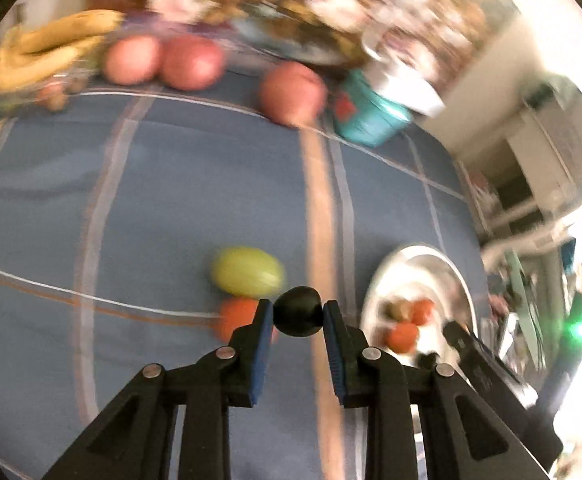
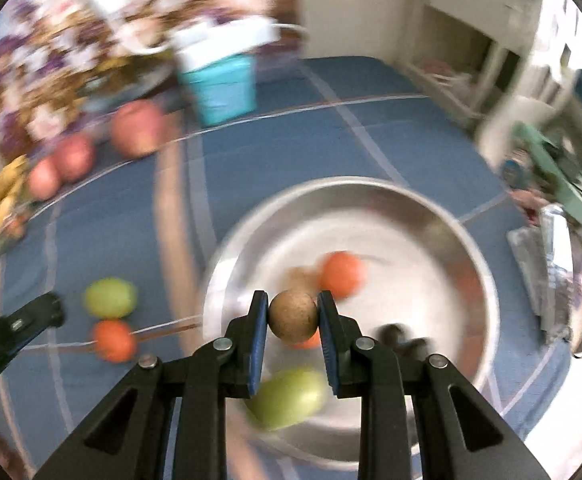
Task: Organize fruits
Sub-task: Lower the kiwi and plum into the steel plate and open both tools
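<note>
Both grippers are carrying fruit to the steel bowl: the left gripper has its fingers closed on a dark fruit above the blue cloth, and the right gripper pinches a brown round fruit over the bowl. Next, I think, the right one must open to drop it inside, and the left one must come over the rim.

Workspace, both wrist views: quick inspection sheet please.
Surface: blue striped cloth.
Job's things: metal bowl holding orange, green and small dark fruits; green fruit and orange fruit on the cloth; three red fruits and bananas at the far edge.
Clutter: teal box.
Grippers: left gripper shut on a dark fruit; right gripper shut on a brown fruit.
Cables: nothing seen.
Surroundings: blurred floral fabric, pale shelving.
</note>
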Tool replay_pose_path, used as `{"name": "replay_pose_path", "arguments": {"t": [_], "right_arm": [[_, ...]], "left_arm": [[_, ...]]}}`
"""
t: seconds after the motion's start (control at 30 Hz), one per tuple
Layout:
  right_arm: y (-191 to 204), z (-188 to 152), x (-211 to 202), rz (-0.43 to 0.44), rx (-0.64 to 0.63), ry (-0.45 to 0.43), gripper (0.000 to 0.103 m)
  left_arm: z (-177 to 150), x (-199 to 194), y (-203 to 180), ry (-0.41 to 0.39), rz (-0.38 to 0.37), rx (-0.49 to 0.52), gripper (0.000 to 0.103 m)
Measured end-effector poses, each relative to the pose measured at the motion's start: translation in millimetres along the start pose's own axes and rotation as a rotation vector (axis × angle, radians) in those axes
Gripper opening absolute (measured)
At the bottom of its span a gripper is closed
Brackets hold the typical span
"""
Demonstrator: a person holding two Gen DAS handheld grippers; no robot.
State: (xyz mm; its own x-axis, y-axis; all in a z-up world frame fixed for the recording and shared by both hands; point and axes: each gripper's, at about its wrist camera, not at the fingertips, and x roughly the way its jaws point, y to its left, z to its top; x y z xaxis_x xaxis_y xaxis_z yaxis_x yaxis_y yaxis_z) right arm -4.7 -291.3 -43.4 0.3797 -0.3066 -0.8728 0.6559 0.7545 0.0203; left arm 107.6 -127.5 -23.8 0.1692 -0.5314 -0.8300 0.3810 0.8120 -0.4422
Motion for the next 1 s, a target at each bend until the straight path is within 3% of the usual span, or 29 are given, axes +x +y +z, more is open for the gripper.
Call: {"name": "replay_pose_path", "arguments": {"t": [0.17, 0.37, 0.47, 0.53, 0.63, 0.7, 0.87, 1.0], "right_arm": [[-43.4, 3.6, 10.9, -0.051, 0.068, -0.009, 0.026], [-65.5, 5.3, 10.1, -0.067, 0.096, -0.056, 0.026], [-73.0, 6.9, 12.1, -0.058, 0.116, -0.053, 0.027], [-75.0, 10.1, 14.3, -0.056, 0.125, -0.044, 0.030], [-76.1, 11.3, 14.9, -0.061, 0.124, -0.044, 0.049], [-75.5, 10.6, 13.2, -0.071, 0.122, -0.052, 0.051], [-67.2, 8.2, 11.6, -0.054, 0.099, -0.044, 0.051], [-52.8, 4.7, 12.1, -0.030, 0.066, -0.020, 0.051]], "left_arm": [[-16.2, 24.8, -51.6, 0.046, -0.056, 0.139, 0.027], [-29.9, 34.1, -75.3, 0.066, -0.072, 0.231, 0.031], [-29.7, 36.9, -79.8, 0.066, -0.074, 0.228, 0.056], [-29.1, 36.4, -78.0, 0.066, -0.076, 0.219, 0.057], [-27.6, 35.0, -72.6, 0.068, -0.071, 0.202, 0.057], [-25.7, 33.0, -68.0, 0.068, -0.058, 0.183, 0.059], [-14.1, 21.1, -40.1, 0.052, 0.070, 0.112, 0.074], [-0.7, 1.5, 13.9, 0.016, 0.225, -0.025, 0.086]]}}
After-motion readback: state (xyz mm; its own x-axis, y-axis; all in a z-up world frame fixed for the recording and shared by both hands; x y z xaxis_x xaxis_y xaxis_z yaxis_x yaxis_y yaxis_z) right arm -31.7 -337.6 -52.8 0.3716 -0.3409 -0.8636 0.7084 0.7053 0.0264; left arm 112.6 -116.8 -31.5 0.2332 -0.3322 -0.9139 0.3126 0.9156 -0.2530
